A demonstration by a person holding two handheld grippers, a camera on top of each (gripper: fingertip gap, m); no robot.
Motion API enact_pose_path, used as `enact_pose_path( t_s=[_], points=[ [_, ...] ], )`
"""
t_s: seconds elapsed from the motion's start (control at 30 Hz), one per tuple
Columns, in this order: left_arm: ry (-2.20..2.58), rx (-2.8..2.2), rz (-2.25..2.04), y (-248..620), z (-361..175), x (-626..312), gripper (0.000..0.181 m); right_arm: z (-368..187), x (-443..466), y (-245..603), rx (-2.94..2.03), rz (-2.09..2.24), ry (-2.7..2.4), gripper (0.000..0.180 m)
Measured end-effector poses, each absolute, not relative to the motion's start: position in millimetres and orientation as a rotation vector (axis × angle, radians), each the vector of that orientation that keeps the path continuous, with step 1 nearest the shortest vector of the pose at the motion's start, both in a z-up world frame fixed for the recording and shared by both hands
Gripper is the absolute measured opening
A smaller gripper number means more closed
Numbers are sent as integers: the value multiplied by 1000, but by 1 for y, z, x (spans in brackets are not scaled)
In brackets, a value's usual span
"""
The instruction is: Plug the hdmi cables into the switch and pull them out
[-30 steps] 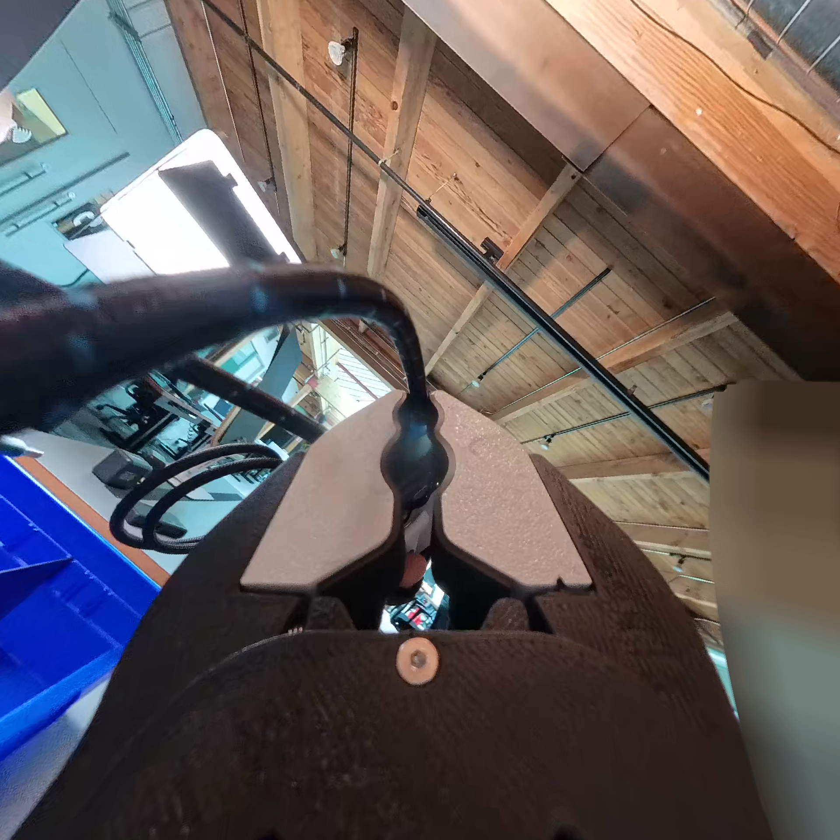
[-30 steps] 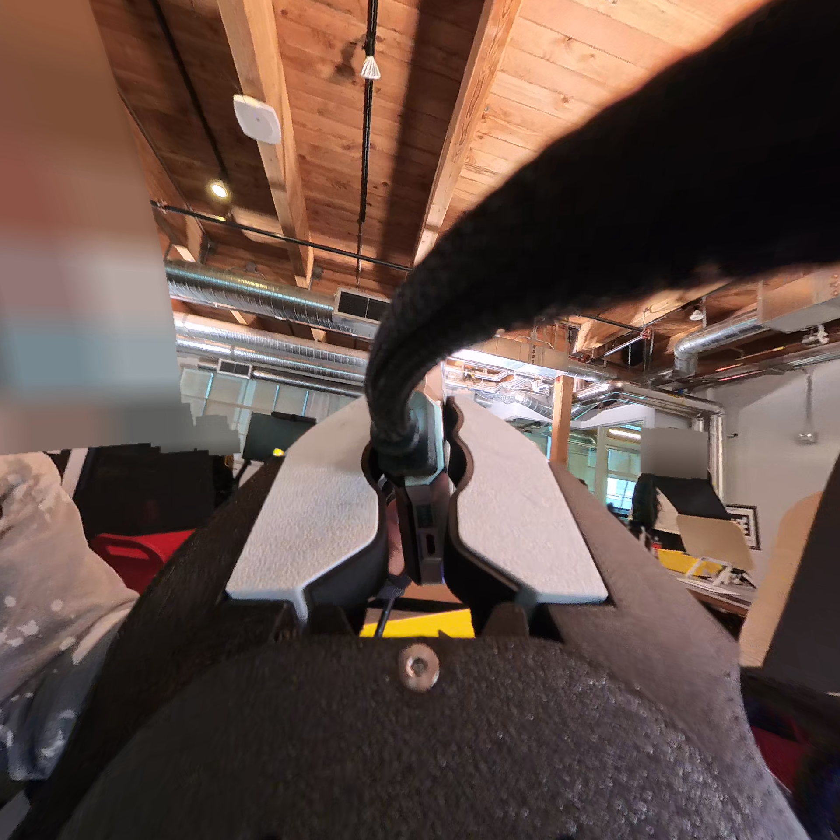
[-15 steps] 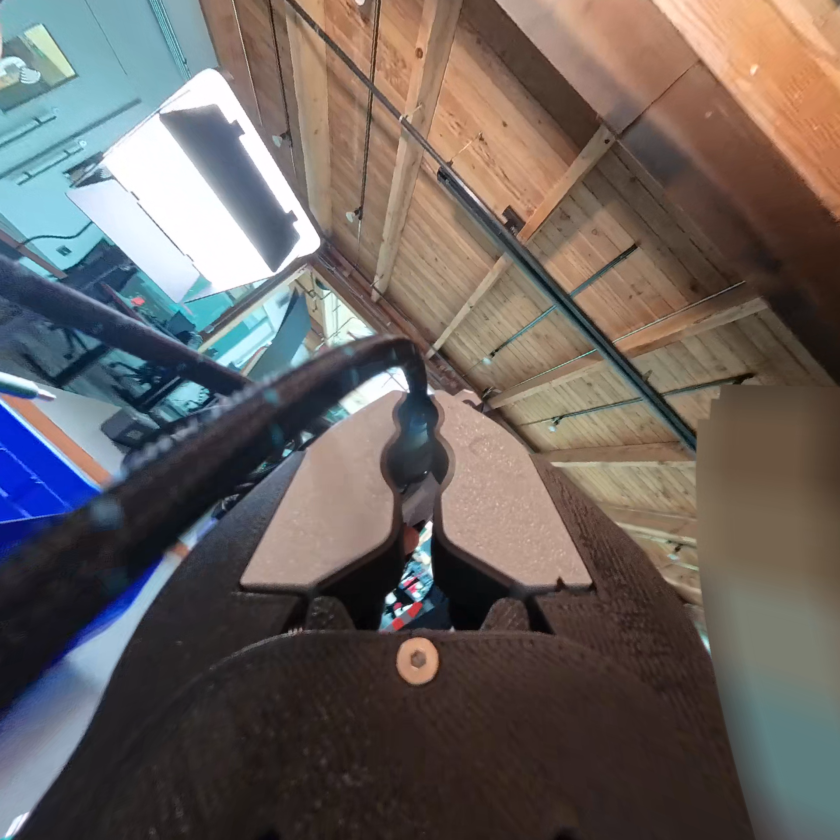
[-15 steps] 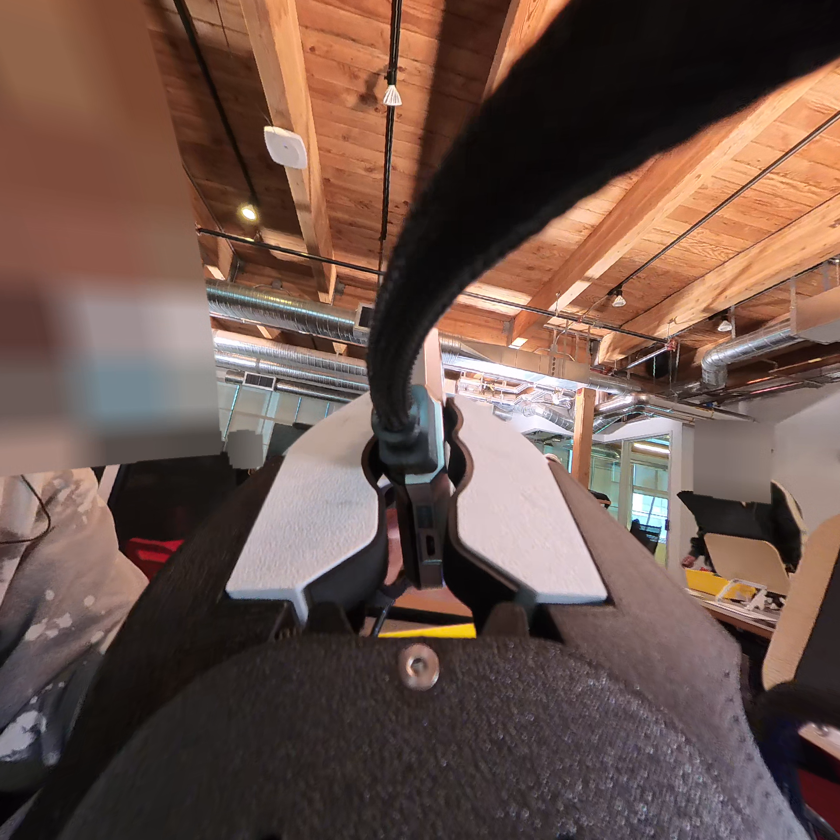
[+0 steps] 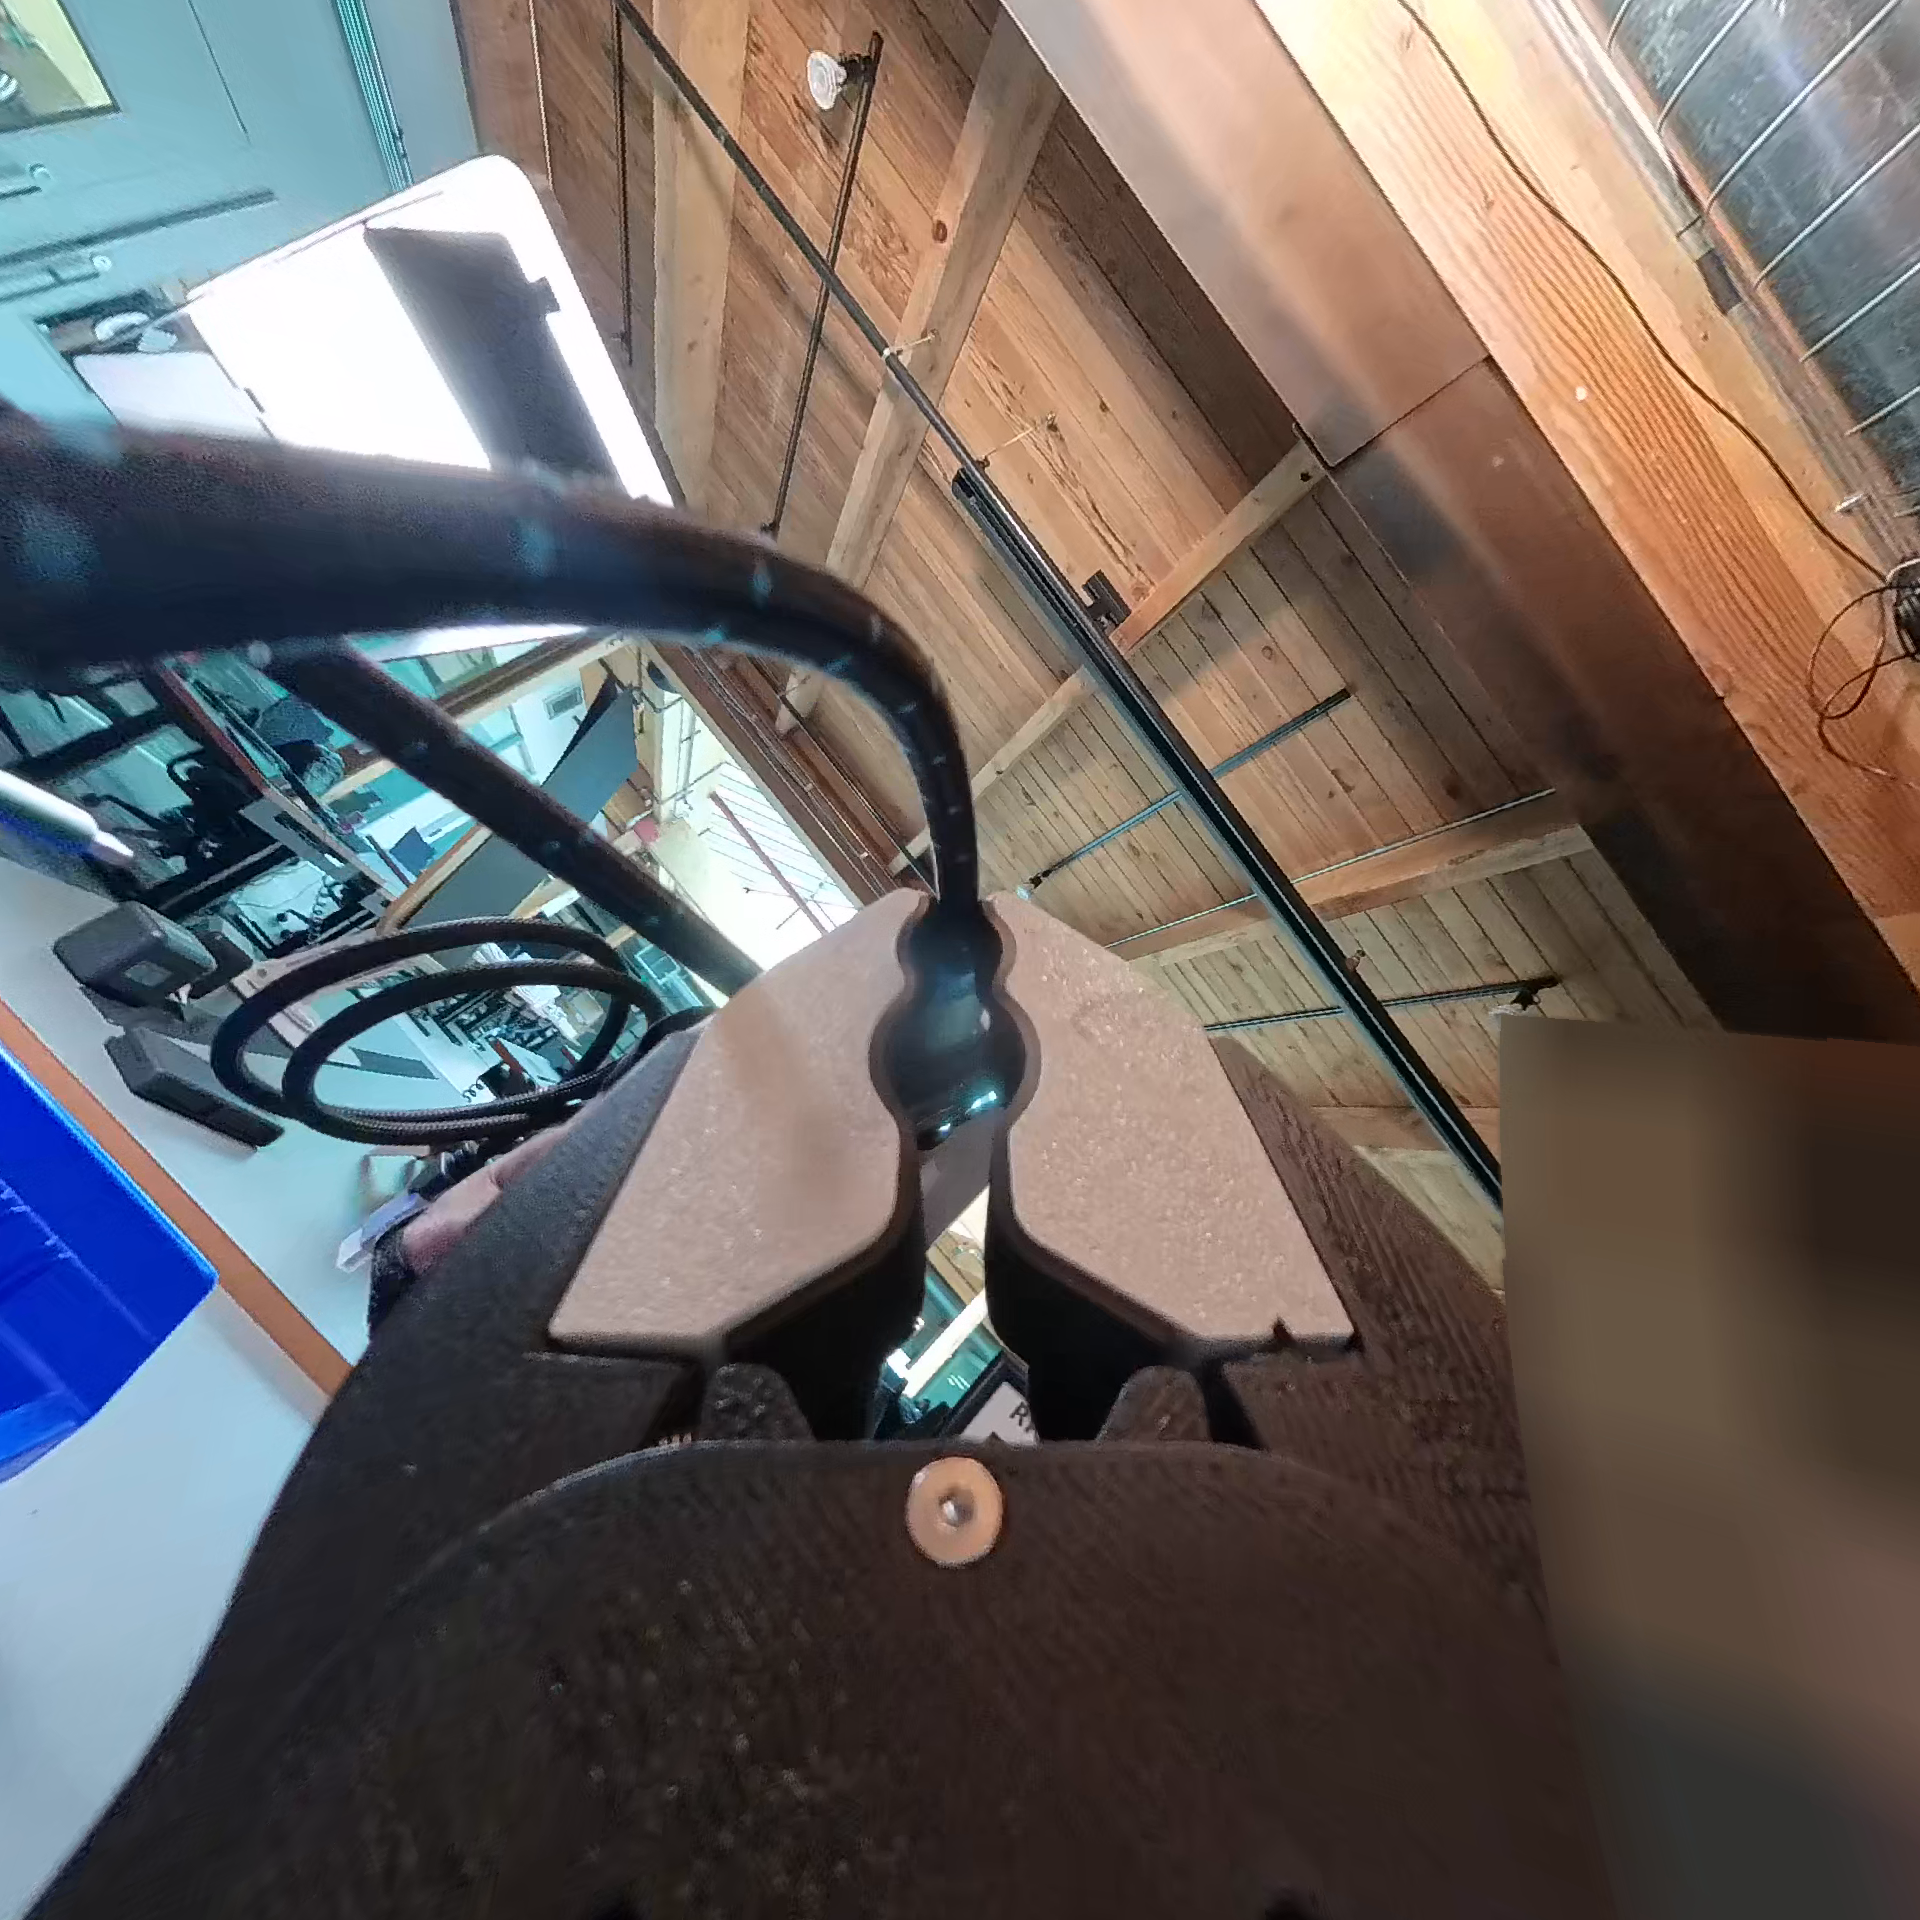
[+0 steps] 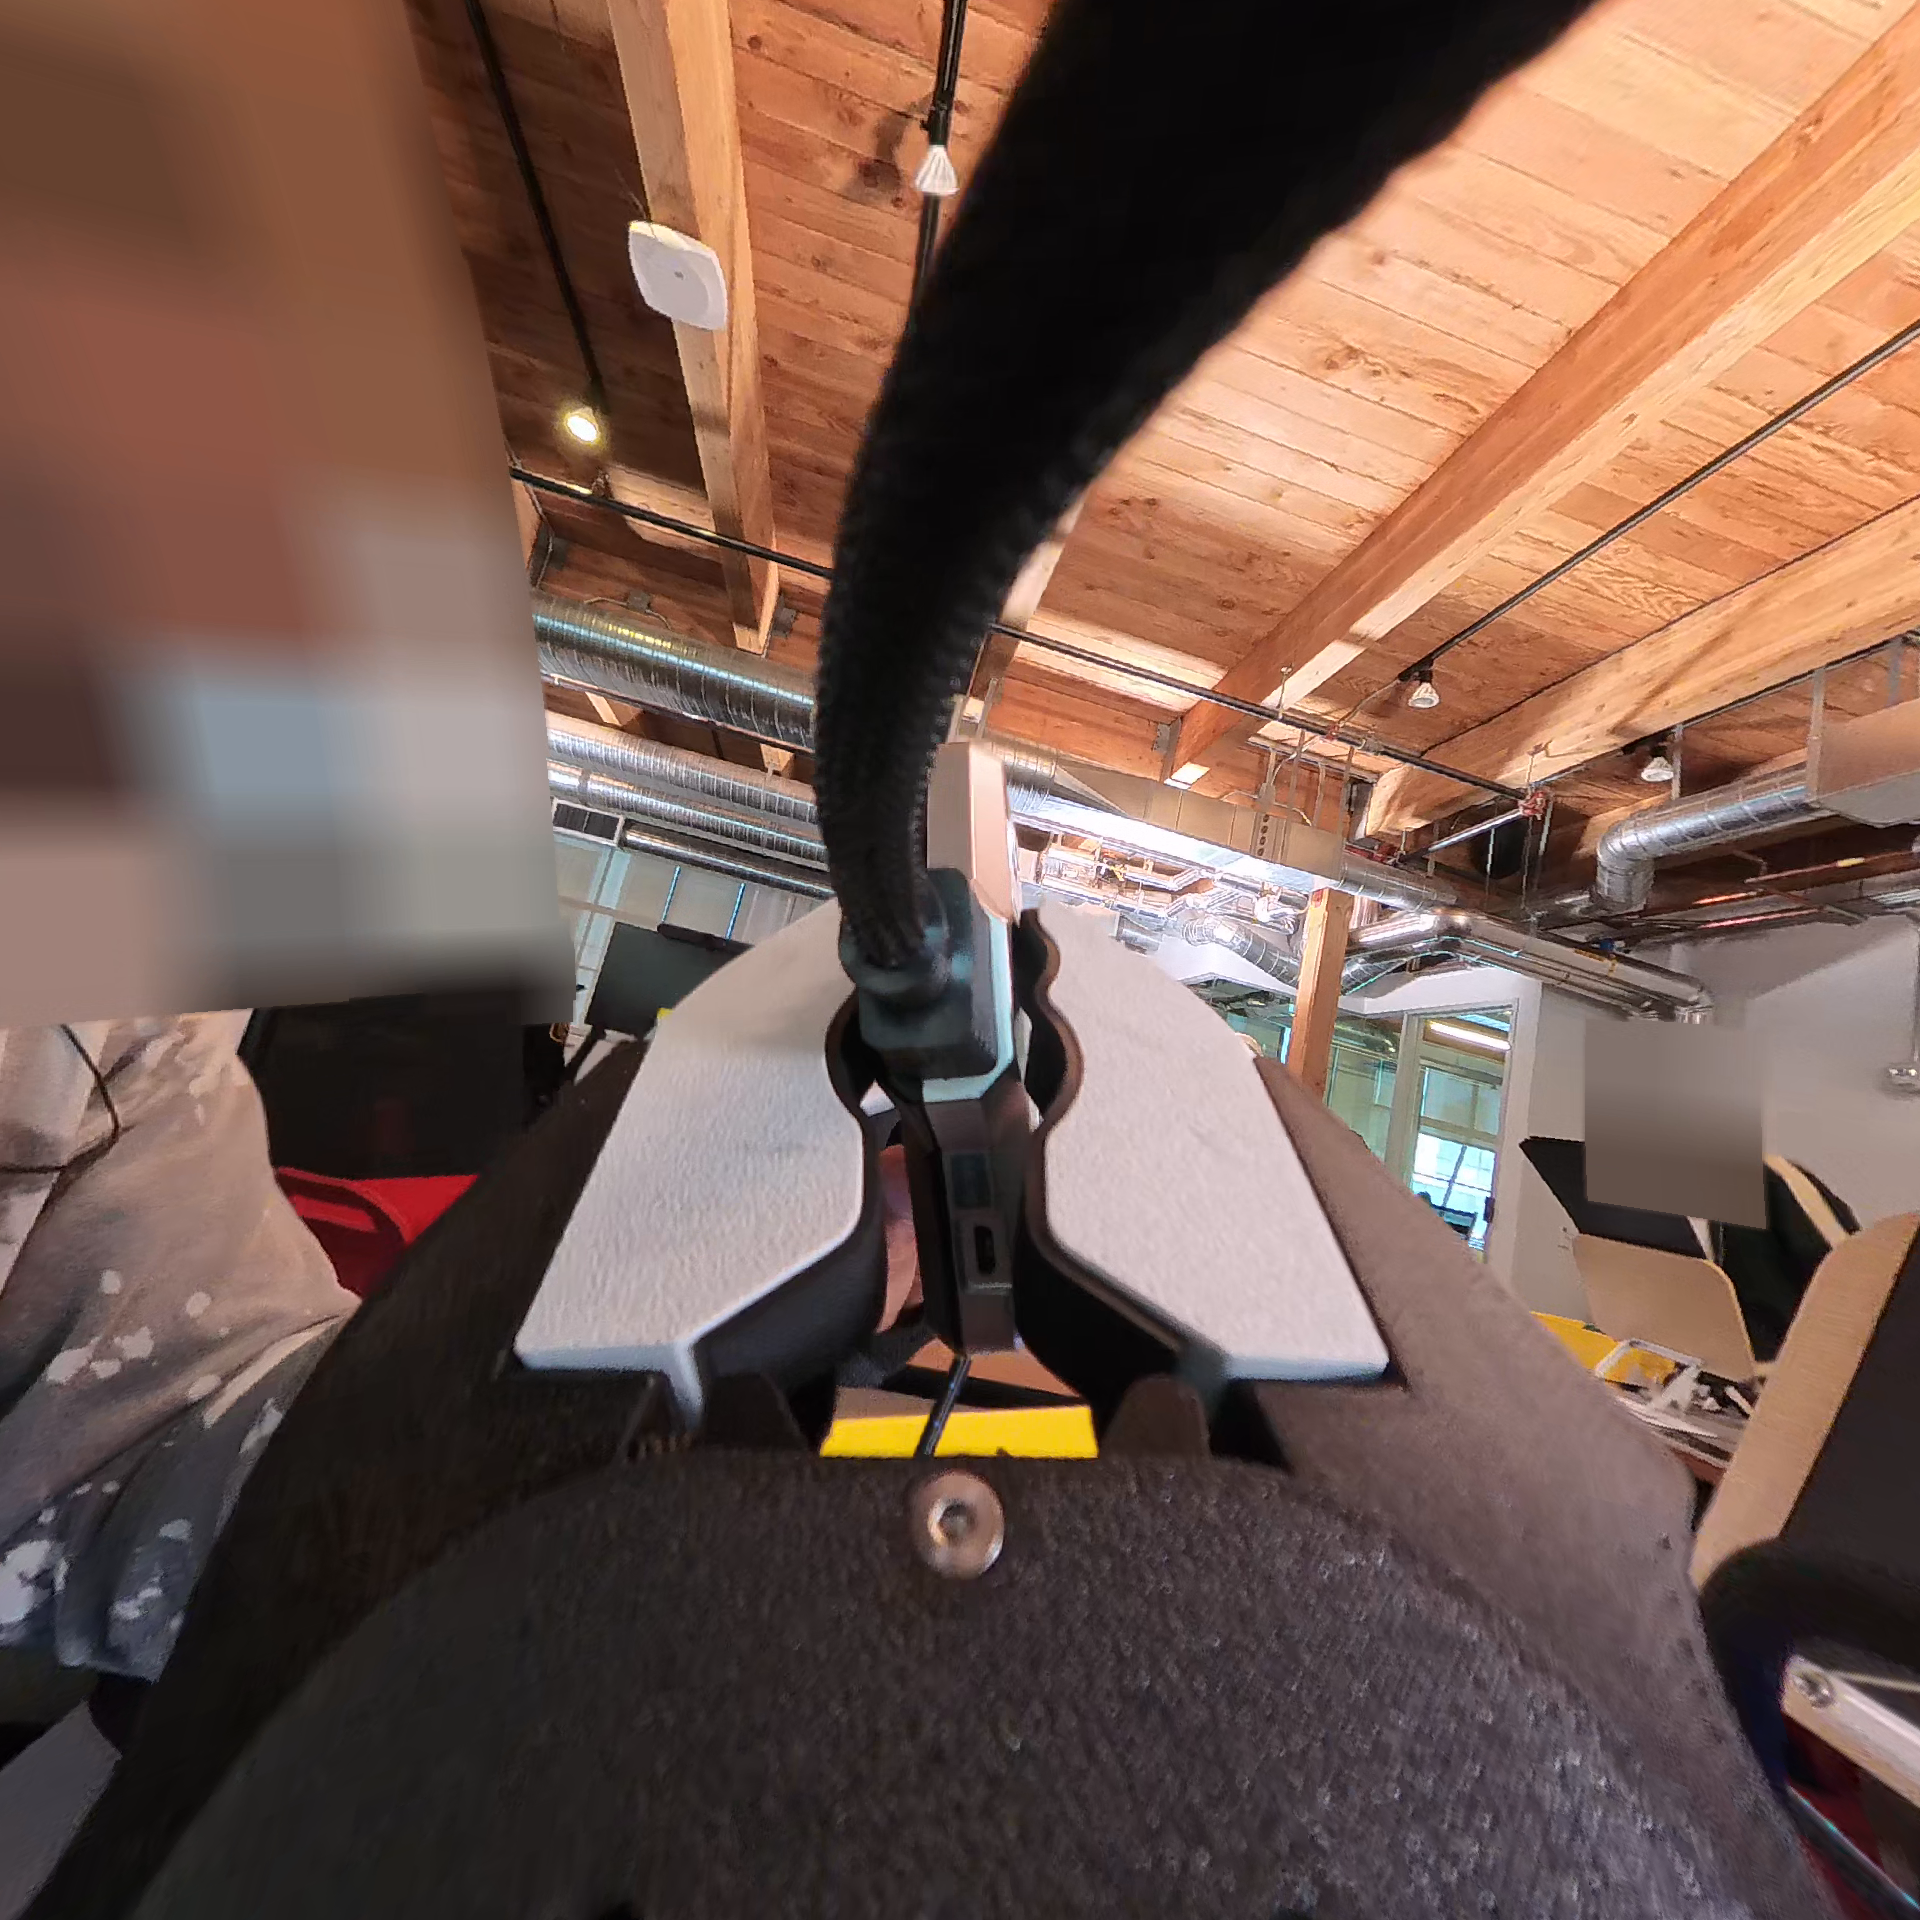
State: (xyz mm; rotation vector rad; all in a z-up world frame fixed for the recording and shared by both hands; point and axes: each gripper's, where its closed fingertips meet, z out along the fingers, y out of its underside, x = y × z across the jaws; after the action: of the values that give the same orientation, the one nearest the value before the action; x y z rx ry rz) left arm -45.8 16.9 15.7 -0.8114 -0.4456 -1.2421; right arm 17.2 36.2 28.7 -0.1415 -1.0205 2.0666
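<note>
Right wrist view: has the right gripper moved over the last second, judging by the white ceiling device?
Yes. The right gripper, shut on the switch, has tilted: the white ceiling device has slid rightward and downward in view, and more ceiling shows.

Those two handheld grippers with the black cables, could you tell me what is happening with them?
A person holds both up toward the ceiling. The left gripper is shut on an HDMI plug. The right gripper clamps the HDMI switch, with a braided HDMI cable plugged into its top.
</note>
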Motion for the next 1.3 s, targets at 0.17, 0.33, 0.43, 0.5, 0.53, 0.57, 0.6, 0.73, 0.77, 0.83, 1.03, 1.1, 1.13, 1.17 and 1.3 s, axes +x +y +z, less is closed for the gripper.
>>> enact_pose_path(
  t_s=[0.17, 0.33, 0.43, 0.5, 0.53, 0.57, 0.6, 0.73, 0.77, 0.83, 1.03, 1.1, 1.13, 1.17, 1.3],
  points=[
    [-461, -809, -1292, 19, 13, -43, 7, 28, 20, 35, -115, 1950, -1075, 24],
    [-469, -796, -1284, 21, 10, -46, 7, 25, 17, 35, -123, 1934, -1073, 23],
    [-474, -784, -1256, 21, 9, -50, 7, 24, 15, 33, -127, 1977, -1046, 24],
    [-478, -783, -1252, 21, 8, -51, 7, 24, 14, 35, -133, 2005, -1035, 24],
    [-479, -778, -1236, 21, 9, -51, 7, 24, 14, 36, -134, 2024, -1025, 24],
    [-475, -772, -1212, 20, 10, -50, 7, 24, 14, 36, -135, 2043, -1014, 24],
    [-473, -768, -1194, 19, 11, -50, 7, 25, 14, 37, -136, 2059, -1002, 24],
    [-478, -749, -1142, 15, 14, -51, 7, 25, 12, 36, -145, 2096, -974, 24],
    [-479, -744, -1130, 14, 15, -52, 7, 24, 11, 36, -151, 2102, -966, 24],
    [-485, -732, -1109, 13, 15, -54, 7, 24, 9, 35, -162, 2106, -953, 25],
    [-529, -704, -1131, 14, 12, -63, 7, 20, 3, 32, -180, 2050, -973, 24],
    [-525, -716, -1136, 16, 11, -63, 7, 21, 2, 35, -199, 2033, -970, 24],
    [-514, -735, -1144, 17, 10, -62, 6, 23, 2, 41, -221, 2028, -952, 24],
    [-476, -771, -1155, 19, 11, -59, 7, 25, 1, 48, -249, 2028, -930, 24],
    [-318, -965, -1075, 25, 10, -50, 7, 27, -3, 71, -355, 1976, -946, 25]
  ],
)
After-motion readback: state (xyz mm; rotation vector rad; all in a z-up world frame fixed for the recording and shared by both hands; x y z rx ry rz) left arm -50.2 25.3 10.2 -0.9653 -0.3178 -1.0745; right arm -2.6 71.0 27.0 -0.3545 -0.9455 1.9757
